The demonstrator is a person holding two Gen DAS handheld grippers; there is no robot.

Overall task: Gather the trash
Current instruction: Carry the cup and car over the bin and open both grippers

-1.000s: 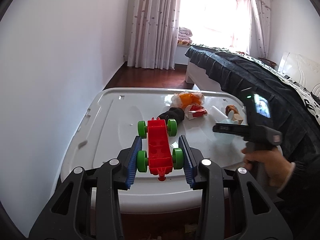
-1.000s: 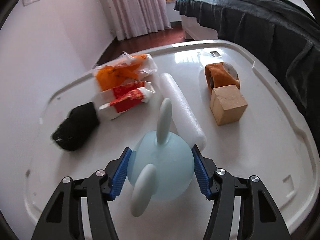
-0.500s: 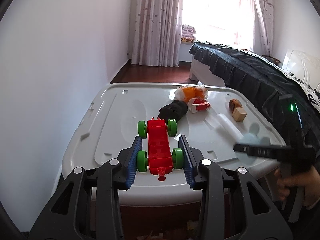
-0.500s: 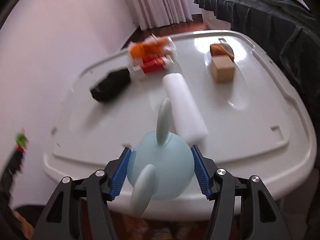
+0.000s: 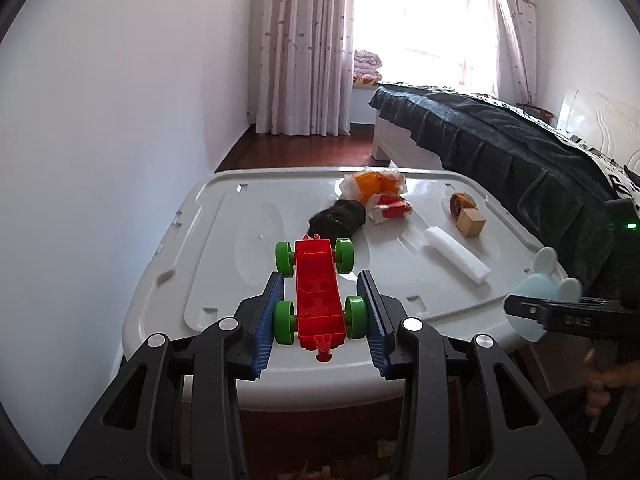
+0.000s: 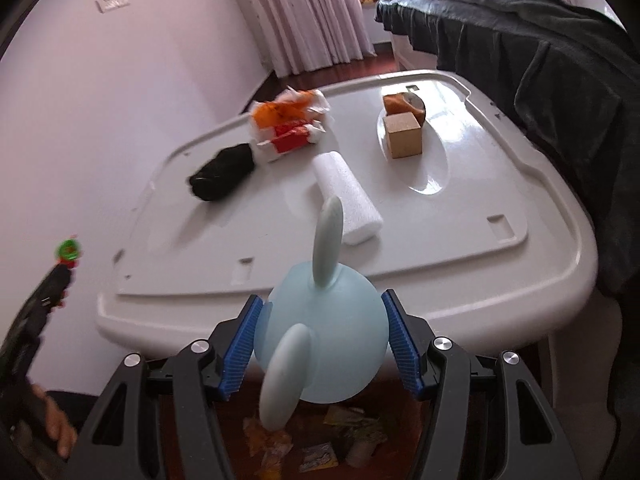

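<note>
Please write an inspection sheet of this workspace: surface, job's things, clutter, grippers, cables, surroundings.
Surface: white bin lid, glossy.
Job's things: orange wrapper, red wrapper, black wad and foam roll lie on the lid.
Clutter: wood block beside tape roll.
Grippers: left gripper shut on toy car; right gripper shut on blue toy, both near the lid's front edge.
Cables: nothing seen.
Surroundings: bed, curtains, scraps on the floor.

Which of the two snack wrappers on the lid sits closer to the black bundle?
The red-and-white wrapper; the orange wrapper lies behind it, farther from the black bundle.
</note>
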